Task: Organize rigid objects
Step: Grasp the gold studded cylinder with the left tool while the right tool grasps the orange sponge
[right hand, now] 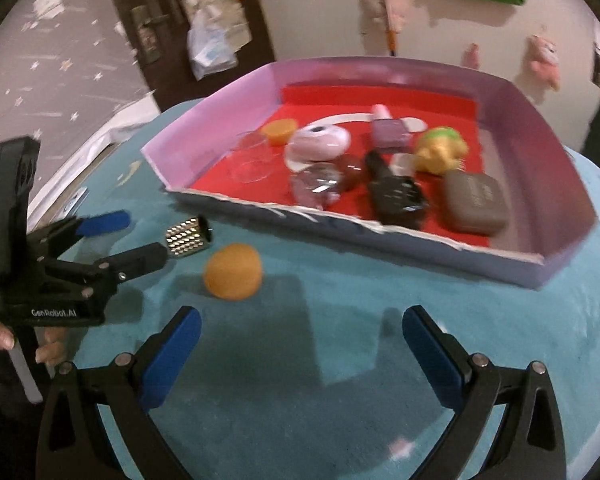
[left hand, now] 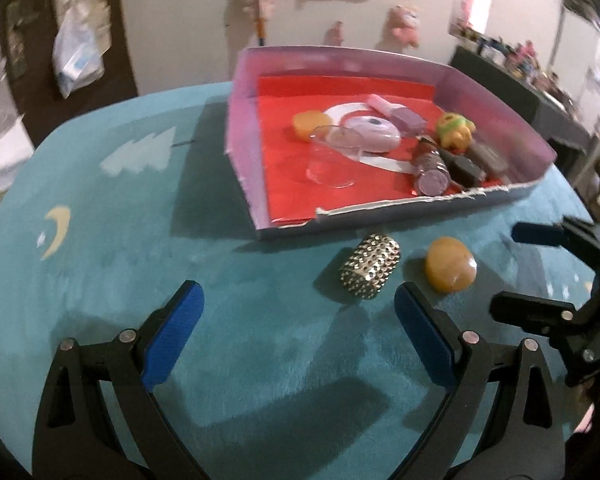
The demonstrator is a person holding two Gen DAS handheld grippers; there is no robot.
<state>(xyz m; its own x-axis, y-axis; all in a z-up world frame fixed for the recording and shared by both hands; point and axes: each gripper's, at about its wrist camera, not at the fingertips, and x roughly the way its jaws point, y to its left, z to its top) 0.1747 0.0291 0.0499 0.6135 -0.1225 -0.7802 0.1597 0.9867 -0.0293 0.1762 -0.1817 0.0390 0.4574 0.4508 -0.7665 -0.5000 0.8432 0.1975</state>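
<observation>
A silver perforated cylinder [left hand: 370, 272] [right hand: 188, 238] lies on the teal cloth just in front of a shallow box [left hand: 240, 120] [right hand: 204, 136] with pink walls and a red floor. An orange round piece [left hand: 451, 265] [right hand: 232, 271] rests to its right. My left gripper [left hand: 298, 296] [right hand: 140, 238] is open and empty, hovering short of the cylinder. My right gripper [right hand: 302, 320] [left hand: 520, 272] is open too, with nothing between its fingers, near the orange piece. Inside the box lie a clear cup [left hand: 332, 156], a pink round thing [right hand: 318, 144], a yellow-green toy [right hand: 440, 152] and several dark items.
The teal plush cloth [left hand: 140, 240] with a moon and cloud print covers the rounded table. The box's front wall [right hand: 420, 248] is low and torn. A hand [right hand: 48, 350] holds the left gripper's handle. Plush toys and a bag hang on the wall behind.
</observation>
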